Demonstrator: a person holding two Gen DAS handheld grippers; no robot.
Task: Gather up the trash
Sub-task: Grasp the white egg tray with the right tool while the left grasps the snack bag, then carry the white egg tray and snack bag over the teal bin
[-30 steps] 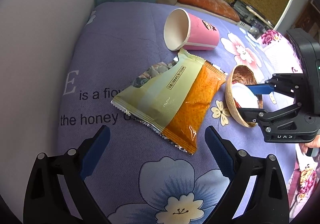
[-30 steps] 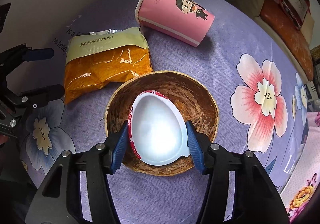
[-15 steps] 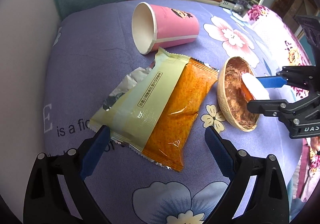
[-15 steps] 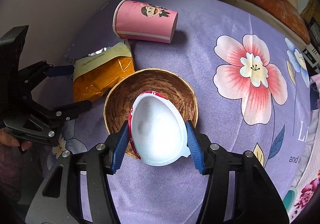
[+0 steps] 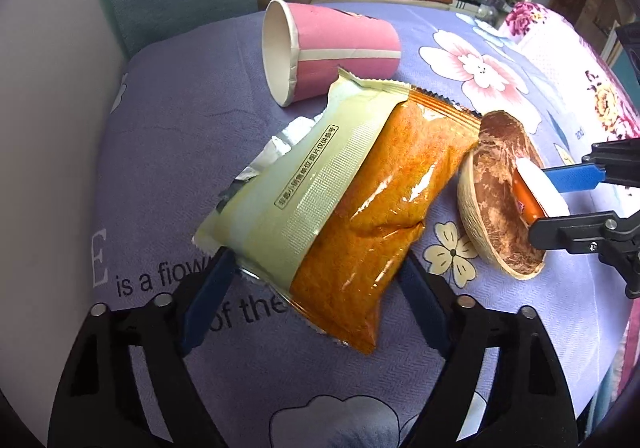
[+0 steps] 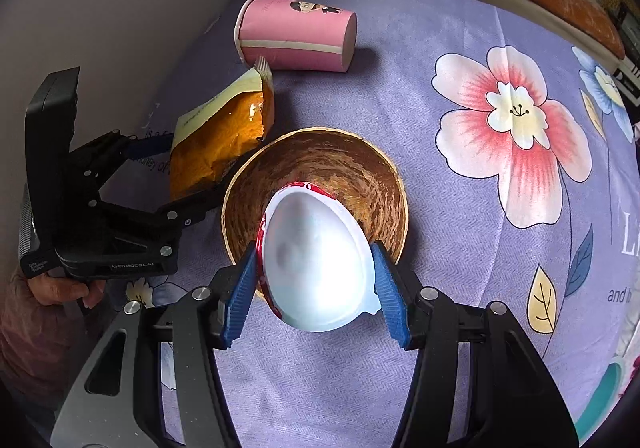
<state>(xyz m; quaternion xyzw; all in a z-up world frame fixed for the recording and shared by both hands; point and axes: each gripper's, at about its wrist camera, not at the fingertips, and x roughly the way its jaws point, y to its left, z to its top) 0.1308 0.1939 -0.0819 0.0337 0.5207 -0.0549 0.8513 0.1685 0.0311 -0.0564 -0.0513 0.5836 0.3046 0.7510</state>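
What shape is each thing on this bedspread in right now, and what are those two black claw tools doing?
Pink paper cup: on its side, empty.
Snack packet: torn open, between the closing left gripper fingers.
Wooden bowl: upright.
White plastic cup: clamped by right gripper.

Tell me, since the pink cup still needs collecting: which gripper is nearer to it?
Left, narrowly. The left gripper straddles the snack bag, which reaches the pink cup. The right gripper holds a white cup over the bowl, farther back.

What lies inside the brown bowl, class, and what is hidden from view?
Inside the brown bowl, a white egg-shaped cup tilts, clamped by the right gripper. The cup covers part of the bowl's floor; anything beneath it is hidden.
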